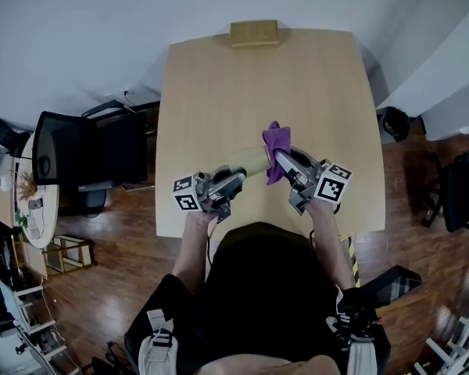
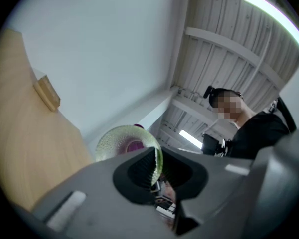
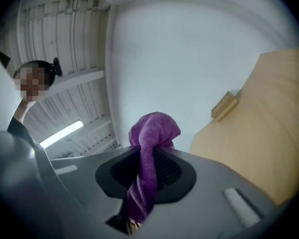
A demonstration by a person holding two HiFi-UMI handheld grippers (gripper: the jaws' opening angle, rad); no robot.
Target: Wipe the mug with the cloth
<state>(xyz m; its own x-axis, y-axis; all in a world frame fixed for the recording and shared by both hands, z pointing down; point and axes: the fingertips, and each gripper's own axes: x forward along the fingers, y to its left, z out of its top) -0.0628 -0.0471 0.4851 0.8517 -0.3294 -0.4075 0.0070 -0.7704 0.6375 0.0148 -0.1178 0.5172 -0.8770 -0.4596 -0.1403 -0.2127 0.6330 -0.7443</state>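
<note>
Wiping is judged to be the step in hand, with the cloth only just brought to the mug.

In the head view, the mug [image 1: 250, 161], a pale greenish glass one, is seen lying on its side in the air just above the table [image 1: 219, 92], near the middle of the frame. It is held at its lower-left end by the left gripper [image 1: 236, 180]. The purple cloth [image 1: 277, 148] is bunched against the mug's upper-right end and is carried by the right gripper [image 1: 286, 162]. A wooden block [image 1: 254, 32] is seen at the table's far edge, at the top of the frame, well apart from the work.

In the left gripper view, the mug's textured wall [image 2: 114, 142] is seen clamped edge-on between the two pads, so this gripper is clenched on the mug. A purple patch is visible through the glass at its centre.

In the right gripper view, the cloth [image 3: 153, 133] is gripped firmly between the jaws. A rounded wad stands out above them at the centre of the frame and a twisted tail hangs below. The mug itself is not shown here.

For the next move, the wad would need to be pressed onto the glass and rubbed around it, inside or along the rim. The mug would have to be held steady or turned against the cloth. Whether cloth and mug are truly in contact cannot be settled from these views.
</note>
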